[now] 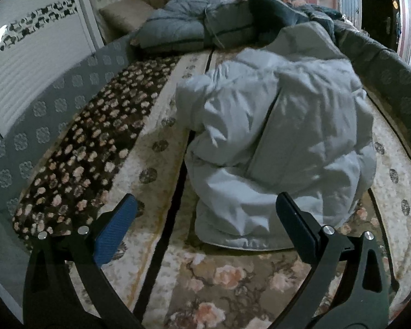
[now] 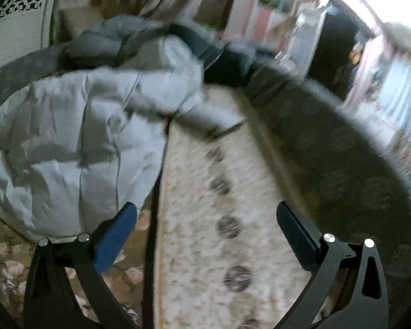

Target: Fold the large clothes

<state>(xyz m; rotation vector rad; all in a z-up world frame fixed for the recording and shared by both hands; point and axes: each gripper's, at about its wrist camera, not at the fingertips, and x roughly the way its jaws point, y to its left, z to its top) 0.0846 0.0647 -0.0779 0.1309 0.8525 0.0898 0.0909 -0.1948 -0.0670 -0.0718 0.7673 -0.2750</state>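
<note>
The room is dim and bluish, bright light glares from the doorway point(image 2: 383, 8), the right view is blurry, and edges bend round.

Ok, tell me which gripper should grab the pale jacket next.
Left, probably. The left gripper faces the pale jacket squarely, jaws open at its near hem. The right gripper points past it at bare bedcover.

Left gripper point(image 1: 205, 219): black curved arms with slotted cutouts, silver round screw heads at the pivots, one blue ribbed pad point(image 1: 115, 233), the other pad dark. Right gripper point(image 2: 205, 222): same black frame, silver screws, blue ribbed pad point(image 2: 115, 238).
</note>
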